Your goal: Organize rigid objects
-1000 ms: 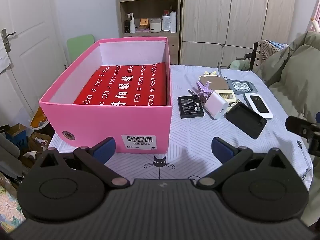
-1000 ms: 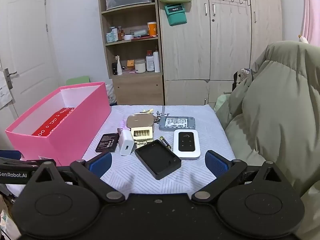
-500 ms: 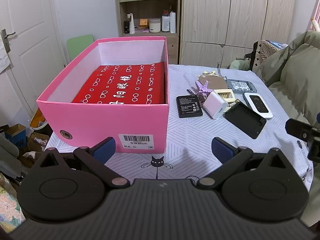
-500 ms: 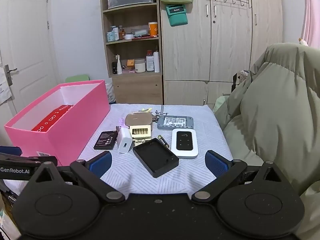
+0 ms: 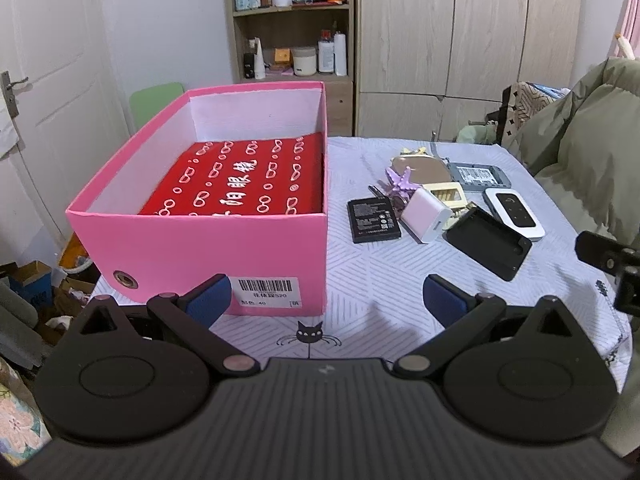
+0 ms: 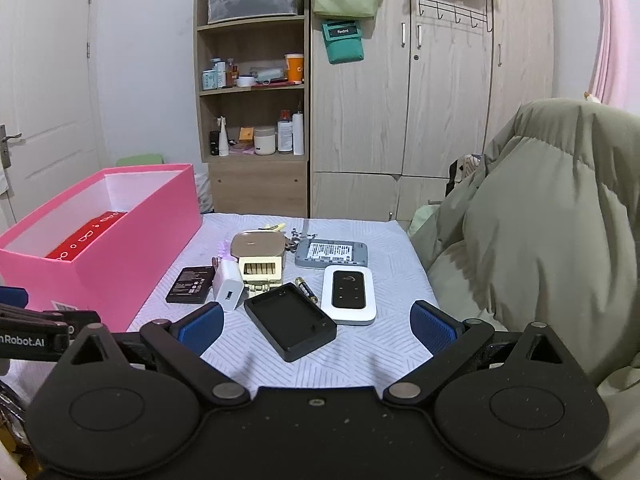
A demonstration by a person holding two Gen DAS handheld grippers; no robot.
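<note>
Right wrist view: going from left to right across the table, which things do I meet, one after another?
Pink box → black battery → white charger → black tray → white pocket router.

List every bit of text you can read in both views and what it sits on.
"Redmi": green pouch hanging on the wardrobe.
"nRobot.AI", cut off at the frame edge: left tool body.
"40" under a barcode: label on the pink box.
White Chinese characters on the red box: not reliably readable.
Print on the black battery and grey device: too small.
</note>
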